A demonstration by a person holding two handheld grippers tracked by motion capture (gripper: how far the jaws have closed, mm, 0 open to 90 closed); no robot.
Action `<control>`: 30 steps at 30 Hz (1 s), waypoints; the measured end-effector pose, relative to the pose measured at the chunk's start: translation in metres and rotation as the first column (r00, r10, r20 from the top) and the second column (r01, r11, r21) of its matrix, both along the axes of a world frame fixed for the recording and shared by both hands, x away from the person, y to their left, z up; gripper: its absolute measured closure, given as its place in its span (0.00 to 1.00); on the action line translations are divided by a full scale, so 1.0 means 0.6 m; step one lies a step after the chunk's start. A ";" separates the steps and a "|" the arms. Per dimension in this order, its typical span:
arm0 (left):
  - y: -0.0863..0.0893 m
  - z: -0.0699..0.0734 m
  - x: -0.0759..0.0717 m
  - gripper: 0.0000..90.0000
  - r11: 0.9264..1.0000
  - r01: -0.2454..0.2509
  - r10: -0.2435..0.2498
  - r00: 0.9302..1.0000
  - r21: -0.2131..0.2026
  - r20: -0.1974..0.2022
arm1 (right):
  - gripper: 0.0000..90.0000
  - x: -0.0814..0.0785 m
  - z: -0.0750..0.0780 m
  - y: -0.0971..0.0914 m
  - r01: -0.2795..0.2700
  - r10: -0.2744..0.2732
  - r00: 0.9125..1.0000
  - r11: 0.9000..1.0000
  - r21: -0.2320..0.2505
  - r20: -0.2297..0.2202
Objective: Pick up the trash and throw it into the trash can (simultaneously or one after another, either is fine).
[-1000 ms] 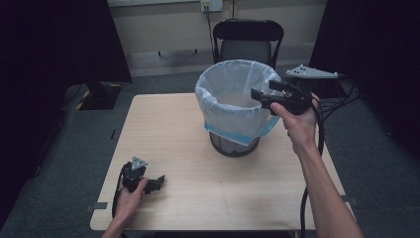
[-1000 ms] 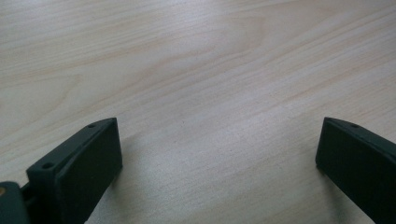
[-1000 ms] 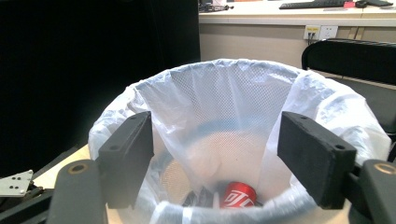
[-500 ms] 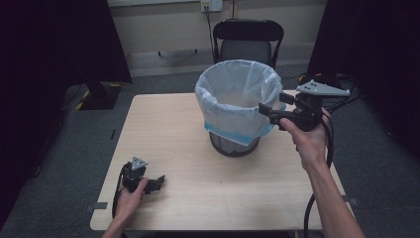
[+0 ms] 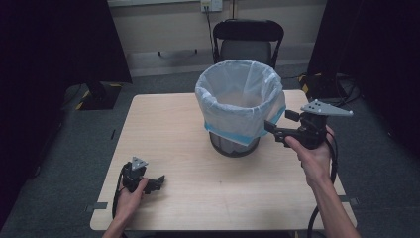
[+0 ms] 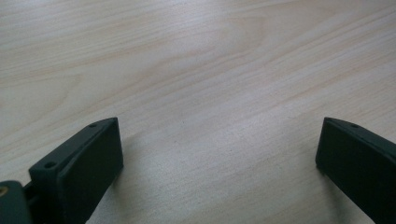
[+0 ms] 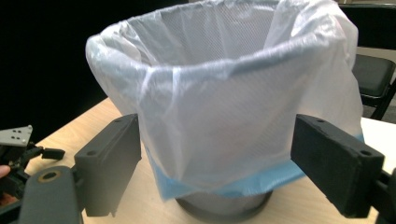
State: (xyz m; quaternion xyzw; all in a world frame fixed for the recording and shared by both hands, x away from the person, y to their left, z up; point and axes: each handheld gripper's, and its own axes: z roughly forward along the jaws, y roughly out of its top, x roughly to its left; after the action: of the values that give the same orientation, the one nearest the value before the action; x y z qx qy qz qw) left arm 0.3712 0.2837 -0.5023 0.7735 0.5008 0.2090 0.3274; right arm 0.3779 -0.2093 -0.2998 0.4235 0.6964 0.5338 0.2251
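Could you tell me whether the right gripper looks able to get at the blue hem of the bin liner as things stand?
Probably yes: the right gripper, jaws just opened and empty, faces the liner's blue hem with nothing between; the left gripper rests far away.

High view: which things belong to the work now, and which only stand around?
Part of the job:
- bin
- liner
- right gripper, open, jaws just opening, beside the liner

Standing by:
- left gripper, open, resting on the table
- chair behind the table
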 end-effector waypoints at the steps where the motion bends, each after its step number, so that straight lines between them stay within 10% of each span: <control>1: 0.000 0.000 0.000 0.00 1.000 0.000 0.000 1.000 0.001 -0.001 | 0.18 -0.002 -0.003 -0.001 0.002 -0.002 1.000 1.000 0.000 -0.002; 30: 0.000 0.000 0.000 0.00 1.000 0.000 0.000 1.000 0.001 0.000 | 0.17 -0.048 -0.163 -0.041 0.037 -0.046 0.984 0.998 -0.055 -0.173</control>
State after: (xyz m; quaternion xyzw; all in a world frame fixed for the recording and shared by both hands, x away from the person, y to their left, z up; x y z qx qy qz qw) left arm 0.3711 0.2837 -0.5023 0.7736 0.5008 0.2091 0.3272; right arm 0.3492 -0.2339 -0.3977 0.4770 0.7181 0.4717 0.1854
